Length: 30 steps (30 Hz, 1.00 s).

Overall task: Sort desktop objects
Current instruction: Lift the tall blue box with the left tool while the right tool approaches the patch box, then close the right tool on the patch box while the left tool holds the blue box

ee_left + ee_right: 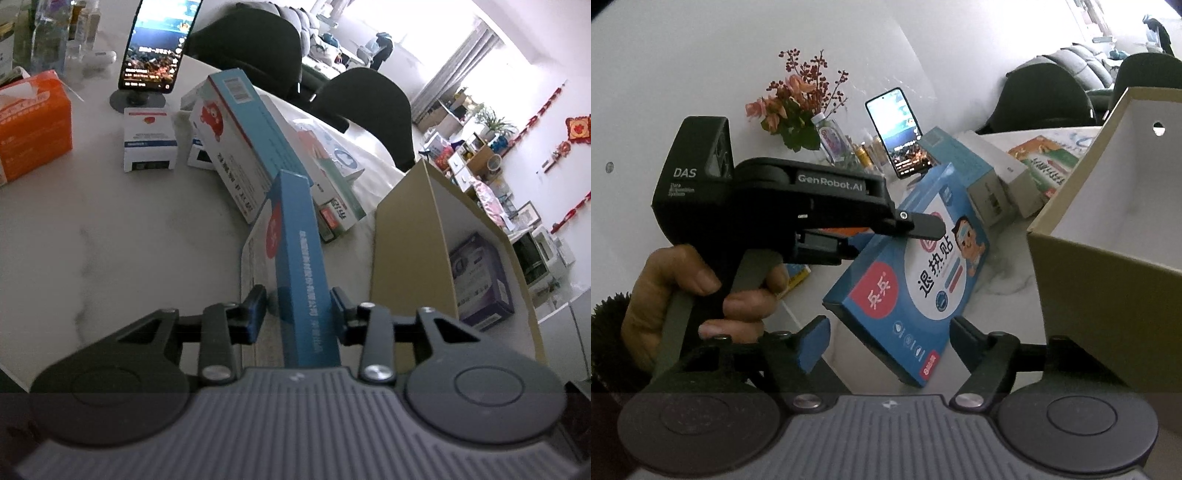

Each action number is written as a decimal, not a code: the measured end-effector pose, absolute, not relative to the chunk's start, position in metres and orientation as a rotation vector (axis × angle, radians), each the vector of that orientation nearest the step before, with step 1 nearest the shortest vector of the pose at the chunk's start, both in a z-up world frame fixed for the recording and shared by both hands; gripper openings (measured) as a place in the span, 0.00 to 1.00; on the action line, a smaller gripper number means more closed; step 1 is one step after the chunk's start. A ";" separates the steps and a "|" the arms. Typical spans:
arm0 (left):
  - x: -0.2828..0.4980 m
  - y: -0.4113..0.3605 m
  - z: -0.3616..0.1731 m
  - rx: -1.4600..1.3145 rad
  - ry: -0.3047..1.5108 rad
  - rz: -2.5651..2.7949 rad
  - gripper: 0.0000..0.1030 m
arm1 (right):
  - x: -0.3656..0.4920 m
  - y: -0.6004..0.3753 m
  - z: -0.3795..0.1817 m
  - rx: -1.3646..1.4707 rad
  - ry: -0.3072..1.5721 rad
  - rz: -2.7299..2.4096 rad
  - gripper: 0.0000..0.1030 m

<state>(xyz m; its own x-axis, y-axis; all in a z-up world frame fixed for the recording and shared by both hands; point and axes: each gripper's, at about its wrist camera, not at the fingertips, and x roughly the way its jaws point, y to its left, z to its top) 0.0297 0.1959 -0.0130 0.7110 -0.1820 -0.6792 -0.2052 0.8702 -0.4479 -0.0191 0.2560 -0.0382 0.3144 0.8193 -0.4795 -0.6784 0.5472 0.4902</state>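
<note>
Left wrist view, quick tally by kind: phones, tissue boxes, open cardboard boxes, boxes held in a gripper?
phone: 1
orange tissue box: 1
open cardboard box: 1
blue box held in the left gripper: 1
Total: 4

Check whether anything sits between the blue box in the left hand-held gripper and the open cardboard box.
Nothing visible does. The left hand-held gripper holds the blue box on edge right beside the cardboard box, whose near wall rises next to it. The opening is clear on this side; a purple box already lies inside.
</note>
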 end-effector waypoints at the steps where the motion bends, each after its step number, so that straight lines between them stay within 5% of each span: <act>1: 0.031 0.195 -0.013 -0.521 0.796 0.012 0.36 | -0.018 0.258 -0.039 0.211 0.765 0.997 0.71; 30: 0.023 0.171 -0.033 -0.417 0.848 0.045 0.43 | -0.011 0.289 -0.086 0.146 0.891 0.999 0.48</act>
<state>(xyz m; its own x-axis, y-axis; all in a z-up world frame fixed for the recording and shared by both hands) 0.0230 0.1708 -0.0334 0.6652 -0.1252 -0.7361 -0.2026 0.9186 -0.3394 -0.0112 0.2890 -0.0860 0.2316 0.7792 -0.5825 -0.6673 0.5629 0.4877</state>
